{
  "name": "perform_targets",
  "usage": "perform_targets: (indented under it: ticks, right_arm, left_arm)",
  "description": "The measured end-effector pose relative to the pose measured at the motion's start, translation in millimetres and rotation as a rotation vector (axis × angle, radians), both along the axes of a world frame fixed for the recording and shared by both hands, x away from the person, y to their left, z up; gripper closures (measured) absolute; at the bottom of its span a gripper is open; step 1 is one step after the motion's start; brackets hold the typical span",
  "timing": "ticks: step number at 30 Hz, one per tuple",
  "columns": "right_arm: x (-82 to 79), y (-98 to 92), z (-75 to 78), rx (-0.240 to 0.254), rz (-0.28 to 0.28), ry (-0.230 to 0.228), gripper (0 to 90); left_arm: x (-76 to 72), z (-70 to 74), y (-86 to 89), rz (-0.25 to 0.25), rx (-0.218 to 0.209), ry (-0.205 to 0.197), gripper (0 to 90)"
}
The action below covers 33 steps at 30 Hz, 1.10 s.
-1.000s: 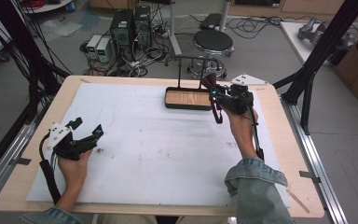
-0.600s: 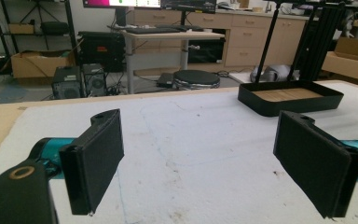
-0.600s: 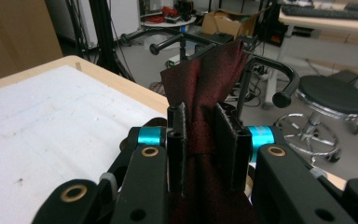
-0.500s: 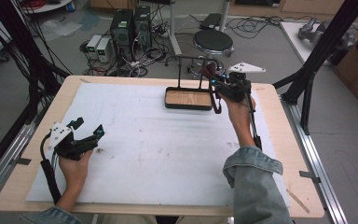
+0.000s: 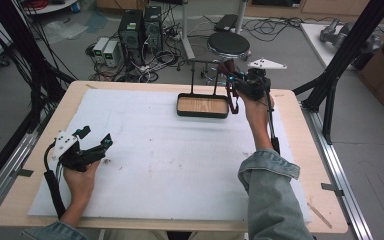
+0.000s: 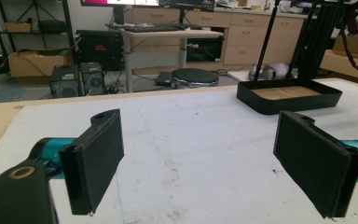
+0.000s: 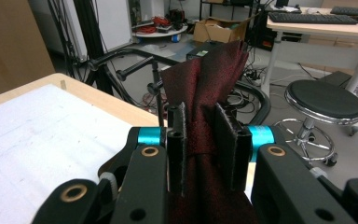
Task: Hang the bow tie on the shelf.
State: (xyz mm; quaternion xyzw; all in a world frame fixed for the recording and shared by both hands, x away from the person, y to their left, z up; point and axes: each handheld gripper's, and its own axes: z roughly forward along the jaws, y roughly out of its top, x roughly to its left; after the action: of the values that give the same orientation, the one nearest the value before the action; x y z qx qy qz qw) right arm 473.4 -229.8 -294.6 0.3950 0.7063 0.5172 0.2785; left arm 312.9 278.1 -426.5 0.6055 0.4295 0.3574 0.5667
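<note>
We see the right gripper (image 5: 234, 86) at about 1 o'clock on the table (image 5: 300, 125), just beyond the far right corner of the tray (image 5: 202, 114). Its jaws are clenched on a dark red cloth (image 5: 235, 100). In the right gripper view the cloth (image 7: 205, 84) is pinched between the two pads (image 7: 179, 144) and fans out above them; more of it hangs down below the jaws. In the high view we see the cloth dangling beside the tray's right end, at the tray's 3 o'clock; whether it touches the tray we cannot tell.

The tray is black-walled with a wooden floor and sits at about 12 o'clock on the white sheet (image 5: 180, 165). A thin black rack (image 5: 202, 75) rises at its far side. In the left gripper view the tray (image 6: 289, 105) lies at 1 o'clock, well apart from the jaws.

We see the left gripper (image 5: 97, 145) at about 8 o'clock on the table, resting low on the sheet in the person's left hand (image 5: 80, 177). Its jaws are released, standing wide apart with nothing between them; in its own view the two pads (image 6: 98, 158) frame bare sheet (image 6: 191, 140).

A round stool (image 5: 228, 45) stands on the floor beyond the table's far edge.
</note>
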Motion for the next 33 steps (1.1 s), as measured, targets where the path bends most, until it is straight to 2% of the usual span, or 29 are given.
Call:
perform_targets:
  ticks: [5,7,10,13,16,18,19,25,33]
  right_arm:
    - [8.0,-0.9,-1.5,-0.004,-0.028,-0.004,75.0]
    - [11.3,-1.6,-1.3,-0.024,-0.046,-0.003,75.0]
    - [13.1,-5.7,-1.0,-0.008,-0.069,-0.007,75.0]
    - [15.1,-12.2,-3.0,-0.014,-0.103,0.010,75.0]
    - [17.8,-22.6,-5.1,0.004,-0.142,0.023,75.0]
    - [18.5,-24.0,-6.1,0.012,-0.147,0.037,74.9]
    - [20.1,-26.5,-8.4,-0.007,-0.164,0.051,74.9]
    - [24.4,-32.3,-15.3,0.007,-0.176,0.086,74.9]
    - [28.5,-31.2,-21.2,-0.024,-0.182,0.107,74.6]
  left_arm:
    - [0.4,-0.5,-0.2,0.000,0.001,0.002,16.3]
    - [0.2,-0.2,-0.1,0.000,0.002,0.001,16.3]
    - [-0.5,-0.2,0.2,0.001,0.002,0.002,16.3]
    - [-0.8,-0.4,1.1,0.003,0.001,0.001,16.3]
    - [-1.2,-0.4,1.1,0.003,-0.001,-0.001,16.3]
    - [-1.2,-0.4,1.0,0.003,-0.001,0.000,16.3]
    - [-1.2,-0.4,1.3,0.002,0.004,0.001,16.3]
    - [-1.2,-0.4,1.2,0.001,0.005,0.002,16.3]
    - [-0.8,-0.9,0.9,-0.002,0.003,0.003,16.3]
